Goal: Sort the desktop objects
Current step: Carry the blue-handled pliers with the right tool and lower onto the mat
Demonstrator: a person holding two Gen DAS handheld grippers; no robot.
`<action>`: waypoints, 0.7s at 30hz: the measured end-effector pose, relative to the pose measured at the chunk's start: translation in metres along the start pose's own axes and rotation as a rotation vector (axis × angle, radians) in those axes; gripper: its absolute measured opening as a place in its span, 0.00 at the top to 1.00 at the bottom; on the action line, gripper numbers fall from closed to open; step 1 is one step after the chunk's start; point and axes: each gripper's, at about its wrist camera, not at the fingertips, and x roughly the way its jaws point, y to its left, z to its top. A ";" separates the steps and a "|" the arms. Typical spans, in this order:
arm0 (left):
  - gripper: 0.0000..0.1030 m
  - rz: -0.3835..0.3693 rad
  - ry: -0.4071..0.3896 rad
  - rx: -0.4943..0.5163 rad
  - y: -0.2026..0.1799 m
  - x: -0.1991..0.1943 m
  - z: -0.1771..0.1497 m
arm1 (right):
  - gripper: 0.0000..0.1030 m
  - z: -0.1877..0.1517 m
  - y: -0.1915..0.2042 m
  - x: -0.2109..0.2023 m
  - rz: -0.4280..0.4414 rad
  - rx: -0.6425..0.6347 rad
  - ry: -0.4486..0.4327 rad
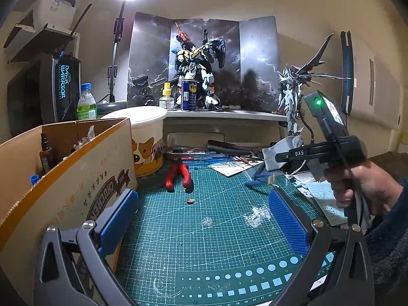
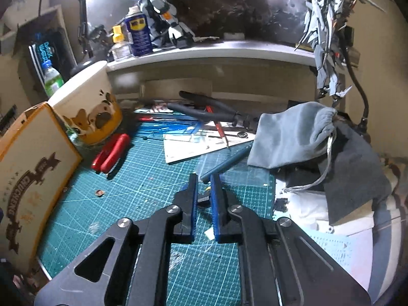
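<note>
Desktop sorting, cutting mat (image 1: 204, 242) station. Left gripper (image 1: 204, 216): fingers spread wide, holding nothing, hovering above the mat with the cardboard box (image 1: 63, 178) at its 9 o'clock. Right gripper (image 2: 204, 199): fingers drawn narrow, a small dark item lodged between the pads; whether it is firmly clamped cannot be told. Blue pen-like tool (image 2: 224, 164): lies on the mat at 12 o'clock, just past the right fingertips, slanting toward the grey drawstring pouch (image 2: 293, 137) at 2 o'clock. Judged light, stiff, slim and apt to roll; best pinched across the mid-shaft. Red-handled pliers (image 2: 112, 153): at 10 o'clock near the dog-print tub (image 2: 89, 107); judged heavier, rigid, with grippy handles that suit a grasp across both. Pouch judged soft and limp.
</note>
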 end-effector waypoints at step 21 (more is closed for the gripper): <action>0.00 -0.018 0.008 -0.007 0.000 -0.004 -0.004 | 0.86 -0.073 0.032 0.026 -0.130 -0.085 0.135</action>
